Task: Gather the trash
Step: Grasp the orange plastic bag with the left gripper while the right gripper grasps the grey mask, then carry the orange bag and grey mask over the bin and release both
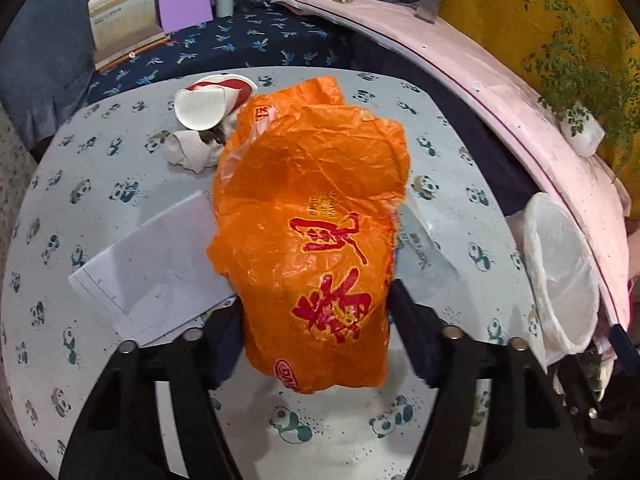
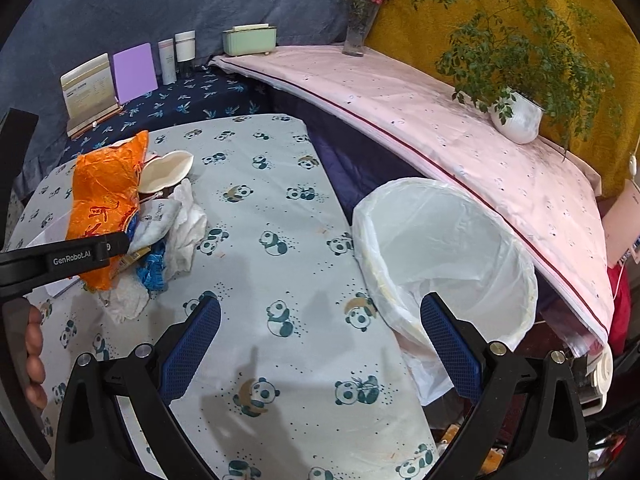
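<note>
**Left wrist view: orange bag gripped, bin waiting, more trash on the table**

Left wrist view, lower centre: the left gripper (image 1: 316, 312) has its jaws closed narrow on an orange bag (image 1: 312, 216), which fills the middle of the frame and seems lifted off the table (image 1: 100, 360). Left of the bag lies a sheet of paper (image 1: 156, 264). Further up, upper left of centre, sit a crushed paper cup (image 1: 204, 106) and a wad of tissue (image 1: 188, 152). At the right edge stands the lined bin (image 1: 560, 272).

Right wrist view, bottom: the right gripper (image 2: 320, 340) holds nothing, its jaws wide apart, hanging over bare tablecloth. Just beyond its right finger, centre right, the bin (image 2: 444, 256) looks empty as far as its inside shows. At the left edge the bag (image 2: 104, 196) hangs above a heap of tissue, cup and wrappers (image 2: 152, 264).

Judging by this, collection has barely begun: the bag is picked up but not dropped in, and the paper, cup, tissue and wrappers all remain.
</note>
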A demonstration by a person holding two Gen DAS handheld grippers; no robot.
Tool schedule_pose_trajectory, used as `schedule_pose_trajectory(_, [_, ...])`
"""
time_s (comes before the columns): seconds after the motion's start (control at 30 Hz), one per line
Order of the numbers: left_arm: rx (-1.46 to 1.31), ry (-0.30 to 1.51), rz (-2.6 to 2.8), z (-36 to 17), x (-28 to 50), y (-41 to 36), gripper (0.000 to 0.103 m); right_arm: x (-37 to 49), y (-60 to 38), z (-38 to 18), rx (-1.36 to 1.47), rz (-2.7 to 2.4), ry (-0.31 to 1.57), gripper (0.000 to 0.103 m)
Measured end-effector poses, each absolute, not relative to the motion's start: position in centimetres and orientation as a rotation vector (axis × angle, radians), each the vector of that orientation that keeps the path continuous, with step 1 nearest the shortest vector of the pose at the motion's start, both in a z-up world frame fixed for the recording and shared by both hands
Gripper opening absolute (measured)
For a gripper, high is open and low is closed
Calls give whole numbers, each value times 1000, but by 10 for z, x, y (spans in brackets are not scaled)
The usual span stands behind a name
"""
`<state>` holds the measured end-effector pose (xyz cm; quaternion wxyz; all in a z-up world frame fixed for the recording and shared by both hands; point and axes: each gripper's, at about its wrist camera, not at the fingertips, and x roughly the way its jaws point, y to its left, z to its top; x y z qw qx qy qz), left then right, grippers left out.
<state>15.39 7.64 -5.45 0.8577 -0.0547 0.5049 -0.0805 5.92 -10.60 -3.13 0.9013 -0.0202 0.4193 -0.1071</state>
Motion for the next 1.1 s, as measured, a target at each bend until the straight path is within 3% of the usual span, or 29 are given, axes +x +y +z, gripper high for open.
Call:
schedule_pose_trajectory(0.1, [-120,1048,-199,-48,145,80,41,61,-101,-32,-46,-207,870,96])
schedule_pose_trajectory(0.23, [-148,1020,-218,-36,134,91,33,64,-91,-33,-34,-168,871,95])
schedule_pose_trajectory(0.6, [-190,930,-138,0,110,137,32,89,-42,-26,4,14,854,74])
schedule_pose_trajectory(0.77, [-191,923,-103,-1,107,154,32,113,-26,-34,48,81,883,55])
schedule_pose_trajectory(0.9, [-198,927,-84,-5,107,164,32,133,-19,-46,89,106,916,50])
schedule_pose_trajectory(1.1, [-188,930,-76,-10,106,167,32,150,-13,-65,87,111,957,31])
